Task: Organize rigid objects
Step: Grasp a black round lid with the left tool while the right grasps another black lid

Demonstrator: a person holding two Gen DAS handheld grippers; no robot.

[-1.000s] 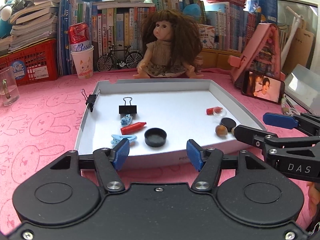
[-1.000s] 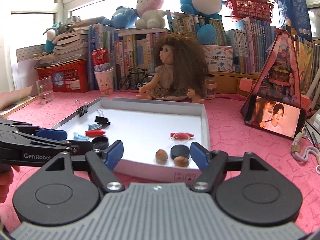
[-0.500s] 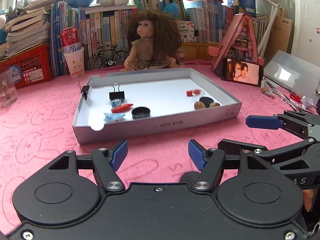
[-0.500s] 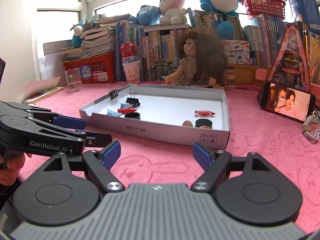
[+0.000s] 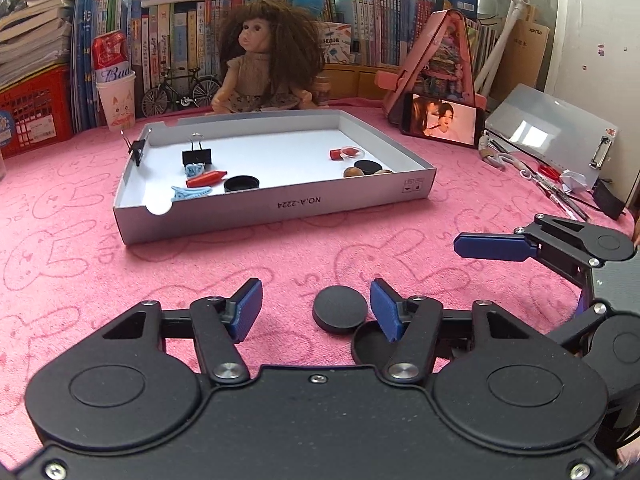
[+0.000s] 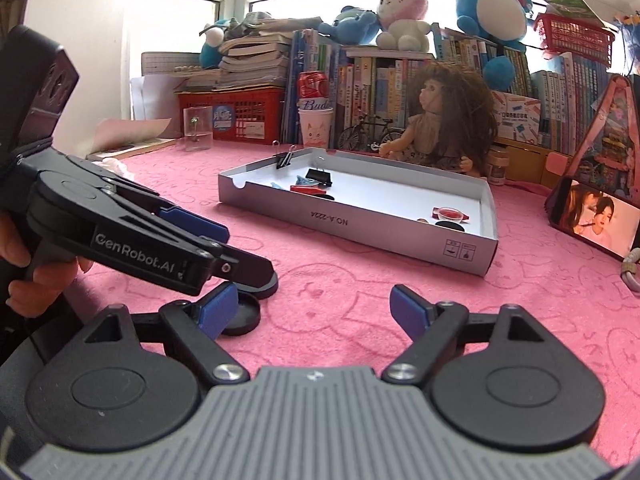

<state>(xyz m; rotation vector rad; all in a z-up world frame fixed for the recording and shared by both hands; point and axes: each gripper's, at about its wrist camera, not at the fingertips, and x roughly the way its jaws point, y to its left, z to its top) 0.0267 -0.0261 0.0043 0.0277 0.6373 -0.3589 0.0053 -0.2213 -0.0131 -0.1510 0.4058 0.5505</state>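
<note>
Caps are what I am after: two black round ones lie on the pink table near its front edge, well short of the grey tray. The flat cap sits between my left gripper's wide-open, empty jaws; the hollow cap is half hidden under my inner finger. My right gripper is likewise spread wide and holds nothing. Both caps look like stiff, light plastic, low and smooth, likely to skid. I would pinch the flat one across its rim, pads low against the cloth.
</note>
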